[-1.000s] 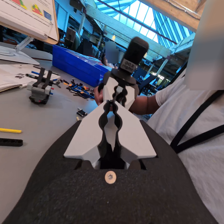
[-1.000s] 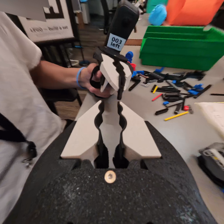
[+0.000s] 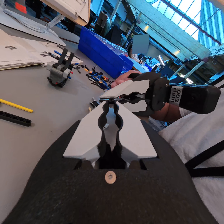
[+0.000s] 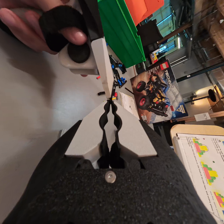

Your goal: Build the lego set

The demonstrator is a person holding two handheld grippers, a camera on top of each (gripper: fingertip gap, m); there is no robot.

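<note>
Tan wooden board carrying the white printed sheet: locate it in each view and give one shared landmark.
Left wrist view: tan wooden board at the top edge, left of centre.
Right wrist view: lower right, turned sideways.
Shared landmark: the open white instruction booklet lying on the grey table.

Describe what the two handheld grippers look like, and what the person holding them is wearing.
Each gripper, left gripper and right gripper, has two pale grey wedge-shaped fingers lined with wavy black pads, on a grainy black body with one silver screw. The right gripper carries a white label. The person wears a white T-shirt with black straps.
</note>
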